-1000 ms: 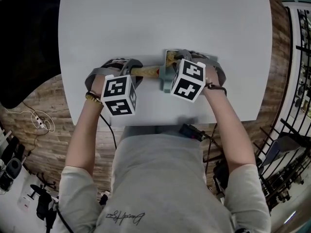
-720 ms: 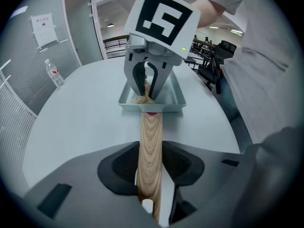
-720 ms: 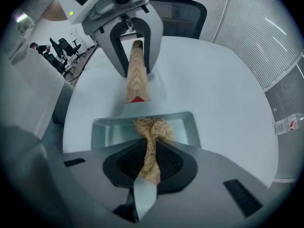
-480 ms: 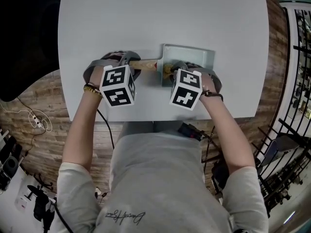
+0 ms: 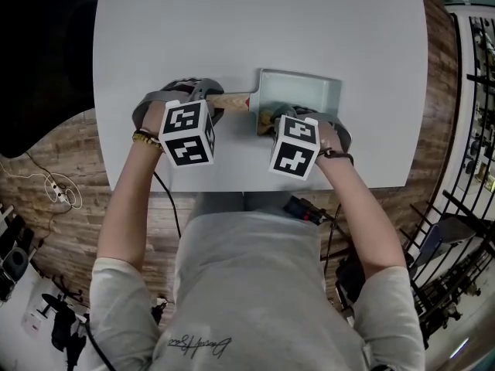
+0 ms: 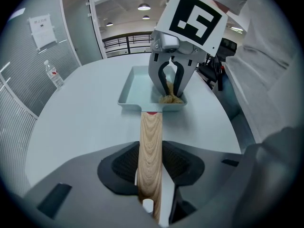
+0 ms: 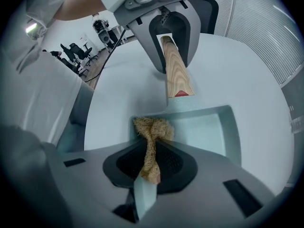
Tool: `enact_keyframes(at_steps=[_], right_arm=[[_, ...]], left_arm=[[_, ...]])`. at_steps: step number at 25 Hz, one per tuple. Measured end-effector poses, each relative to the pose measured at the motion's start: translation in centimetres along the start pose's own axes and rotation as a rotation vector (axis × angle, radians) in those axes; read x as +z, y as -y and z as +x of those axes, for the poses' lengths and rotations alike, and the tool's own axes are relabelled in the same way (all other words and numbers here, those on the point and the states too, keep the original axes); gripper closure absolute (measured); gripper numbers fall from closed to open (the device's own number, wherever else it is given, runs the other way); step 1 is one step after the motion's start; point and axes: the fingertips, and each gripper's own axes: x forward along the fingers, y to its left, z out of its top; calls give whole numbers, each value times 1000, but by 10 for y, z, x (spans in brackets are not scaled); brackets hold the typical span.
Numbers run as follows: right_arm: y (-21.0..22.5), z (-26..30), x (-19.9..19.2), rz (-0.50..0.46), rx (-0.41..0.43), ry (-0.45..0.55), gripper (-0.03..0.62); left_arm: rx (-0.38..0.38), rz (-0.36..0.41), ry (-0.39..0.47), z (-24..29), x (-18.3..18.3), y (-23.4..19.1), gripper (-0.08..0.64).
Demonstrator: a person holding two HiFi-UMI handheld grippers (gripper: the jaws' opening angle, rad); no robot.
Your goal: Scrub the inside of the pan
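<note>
Clamps left tool [image 6: 150, 167] on stiff wooden handle [image 6: 151, 132] of rigid, probably light pan [image 6: 137, 84]; pinches soft fibre scrubber [image 7: 152, 129] in right tool [image 7: 152, 167].

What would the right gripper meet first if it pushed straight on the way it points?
The right gripper, shut on the scrubber, points steeply down into the pan; the scrubber would press the pan's floor by the handle-side wall, if not already touching.
</note>
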Motion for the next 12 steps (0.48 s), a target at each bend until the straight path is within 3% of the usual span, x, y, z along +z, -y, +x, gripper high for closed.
enact_keyframes(at_steps=[3,7,12], right_arm=[[4,-3,-2,0,-20,15,523],[38,-10,-5,28,-120,24,523],[75,-20,-4,78,-164,37,522]], left_arm=[[-2,32,-12,-2,1,3,410],[-5,59,-29,-4,2,8,410],[-12,58,-29,-7,4,11,410]])
